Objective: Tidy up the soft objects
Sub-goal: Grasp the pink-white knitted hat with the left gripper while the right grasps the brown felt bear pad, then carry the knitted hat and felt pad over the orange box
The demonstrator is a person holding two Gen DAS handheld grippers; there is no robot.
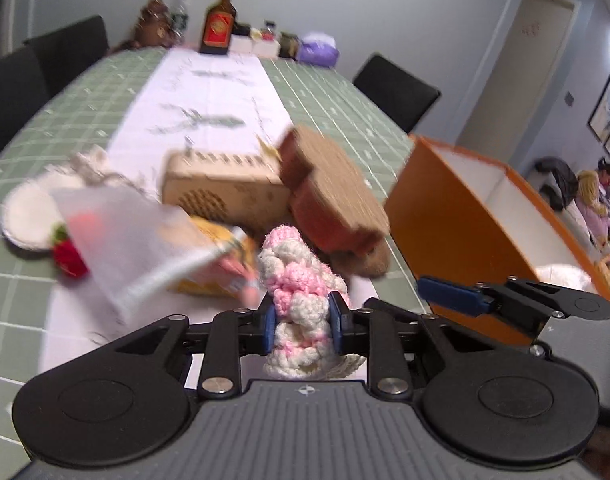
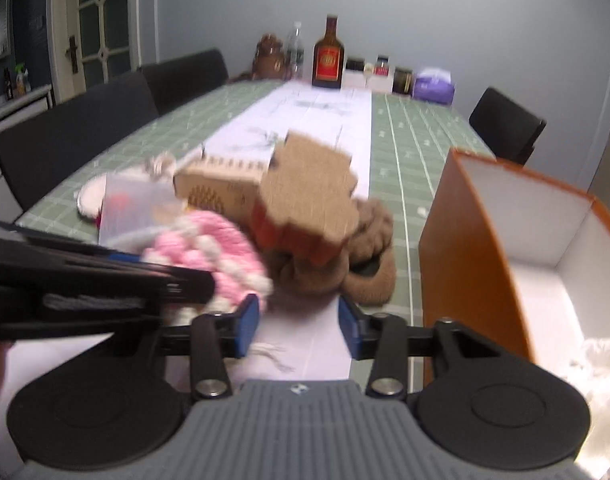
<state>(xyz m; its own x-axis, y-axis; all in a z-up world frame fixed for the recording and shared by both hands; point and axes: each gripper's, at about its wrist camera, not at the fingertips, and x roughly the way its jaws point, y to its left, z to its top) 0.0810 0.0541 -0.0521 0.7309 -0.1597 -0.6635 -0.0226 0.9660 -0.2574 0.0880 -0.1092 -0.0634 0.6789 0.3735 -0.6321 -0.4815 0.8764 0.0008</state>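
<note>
Nearby, wooden box (image 1: 225, 188), brown plush (image 1: 337, 196), orange bin (image 1: 465, 216) rightward

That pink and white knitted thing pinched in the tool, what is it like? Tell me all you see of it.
The pink and white crochet piece looks like chunky, bobbly yarn, soft and bunched into a lumpy roll. The left gripper is shut on its lower middle, blue pads squeezing both sides, so it stands roughly upright between them. Its top leans toward the cluttered pile behind. From the right wrist view it sits left of the open right gripper, apart from the orange box.
</note>
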